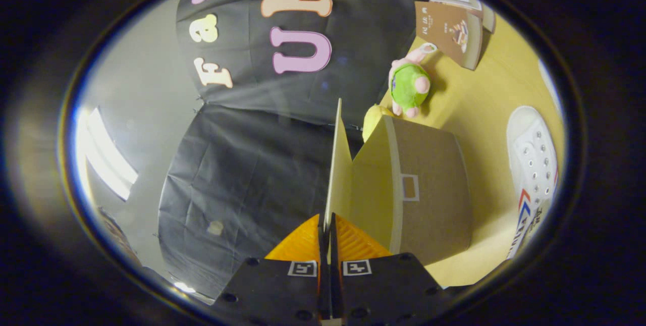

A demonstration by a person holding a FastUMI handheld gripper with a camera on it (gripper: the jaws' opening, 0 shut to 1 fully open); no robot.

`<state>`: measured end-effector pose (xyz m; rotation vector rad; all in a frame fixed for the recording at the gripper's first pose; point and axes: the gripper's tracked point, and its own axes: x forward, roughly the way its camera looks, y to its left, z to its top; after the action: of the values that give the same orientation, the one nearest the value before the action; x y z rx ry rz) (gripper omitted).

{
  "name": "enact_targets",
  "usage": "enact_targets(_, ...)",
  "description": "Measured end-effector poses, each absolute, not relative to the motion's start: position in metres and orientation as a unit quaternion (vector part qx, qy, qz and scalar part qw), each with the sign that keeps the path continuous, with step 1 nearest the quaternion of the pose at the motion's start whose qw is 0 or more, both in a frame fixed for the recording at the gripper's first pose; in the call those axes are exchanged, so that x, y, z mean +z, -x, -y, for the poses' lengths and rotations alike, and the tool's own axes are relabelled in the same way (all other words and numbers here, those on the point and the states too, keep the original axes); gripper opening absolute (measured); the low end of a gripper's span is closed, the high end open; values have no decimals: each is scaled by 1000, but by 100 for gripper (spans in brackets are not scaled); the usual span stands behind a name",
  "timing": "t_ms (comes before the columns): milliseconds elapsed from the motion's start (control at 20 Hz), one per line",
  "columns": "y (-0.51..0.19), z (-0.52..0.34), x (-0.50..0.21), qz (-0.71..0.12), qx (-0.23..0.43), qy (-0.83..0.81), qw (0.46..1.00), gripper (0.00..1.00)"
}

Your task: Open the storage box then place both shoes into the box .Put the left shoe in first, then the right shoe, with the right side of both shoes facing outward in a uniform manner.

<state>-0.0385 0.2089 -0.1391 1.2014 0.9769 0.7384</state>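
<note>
Cardboard storage box [429,189], one, lid [339,164] raised with its edge pinched in the clenched gripper [328,225].
One white shoe [532,164] lies at right on the yellow table [484,94]; one green plush toy [410,85] and two books [449,25] sit at upper right.

— Box? Brown cardboard storage box [429,189] on the yellow table [484,99], small rectangular label outline on its side, pale yellow inside.
— Lid? Swung open: lid flap [339,164] stands edge-on, running straight ahead from the tool [329,235], whose fingers are pinched tight on the flap's near edge.
— Shoes? One in sight: white lace-up sneaker [532,164] with metal eyelets and red-and-blue chevrons, lying on the table beyond the box, apart from it.
</note>
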Motion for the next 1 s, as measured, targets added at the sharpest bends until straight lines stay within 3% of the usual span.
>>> enact_targets(450, 36, -231, -92, -435, 336, -502, 668, 3)
enact_targets(1000, 45, -317, -27, -404, 384, -444, 702, 3)
